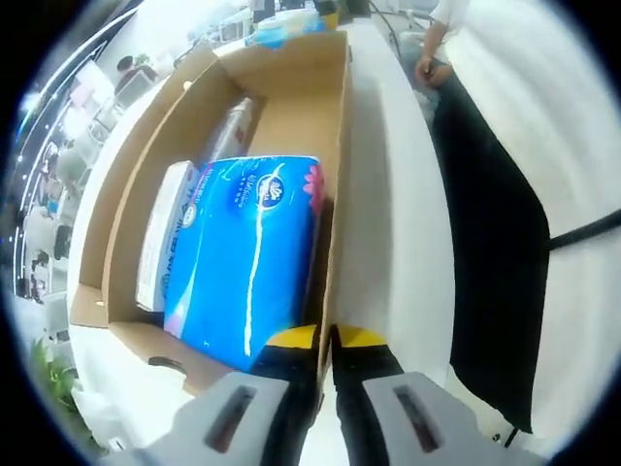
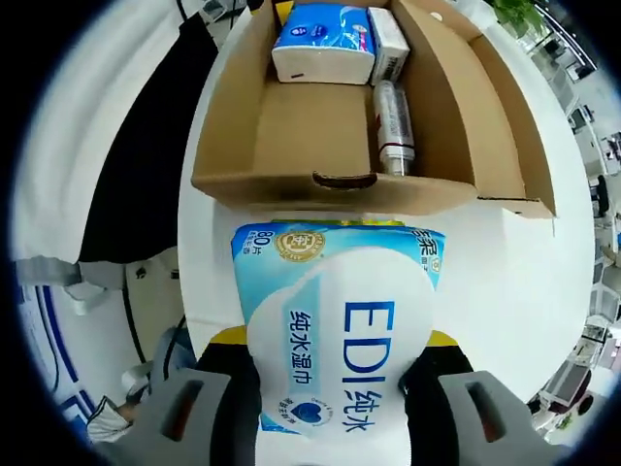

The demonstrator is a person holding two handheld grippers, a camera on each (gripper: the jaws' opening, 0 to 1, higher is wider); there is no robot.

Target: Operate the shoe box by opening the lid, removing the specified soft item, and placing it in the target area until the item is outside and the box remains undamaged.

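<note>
Looks like a big open-plan office or lab space to me: there's a long white worktop (image 1: 388,214) with more rows of desks and dark office chairs (image 1: 44,262) behind it, a green leafy potted plant (image 2: 514,12) at the far edge, and a person's hand (image 1: 429,66) at the worktop.

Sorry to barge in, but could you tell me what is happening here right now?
A person is emptying an open cardboard shoe box with two handheld grippers. The right gripper holds a soft pack of wet wipes outside the box, over the white table. The left gripper, jaws nearly together, sits at the box wall beside a blue tissue pack inside.
</note>
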